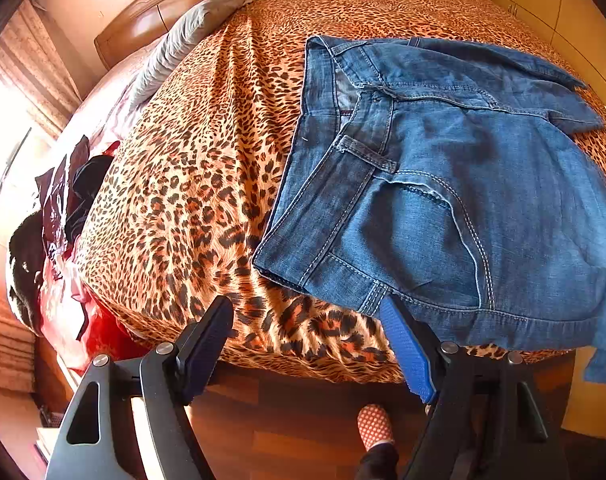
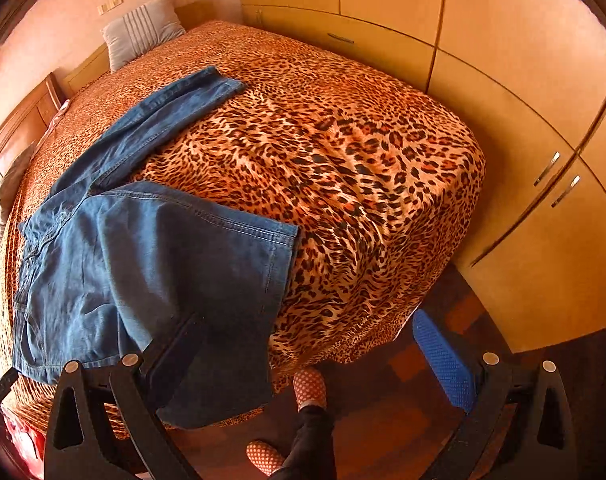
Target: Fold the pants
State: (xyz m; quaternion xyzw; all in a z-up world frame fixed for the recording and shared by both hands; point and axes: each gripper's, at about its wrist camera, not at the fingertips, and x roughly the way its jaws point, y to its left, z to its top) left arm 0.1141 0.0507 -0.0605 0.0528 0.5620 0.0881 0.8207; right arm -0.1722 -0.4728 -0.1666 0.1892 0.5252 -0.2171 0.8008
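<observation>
Left claw point(image 1: 307, 320) gapes wide, empty, its blue finger at the waistband corner of the jeans point(image 1: 443, 184). Jeans lie on the leopard-print bed point(image 2: 343, 152), one leg draped off the near edge. Right claw point(image 2: 307, 336) wide open, empty, over floor.

the jeans point(image 2: 143, 256) lie on the bed point(image 2: 343, 168) near its front edge, one leg overhanging; a pillow point(image 2: 141, 32) sits far behind.

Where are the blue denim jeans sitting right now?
The blue denim jeans lie on the leopard-print bedspread at the bed's near edge, waistband toward the wooden headboard side; in the right wrist view one leg overhangs the edge.
</observation>
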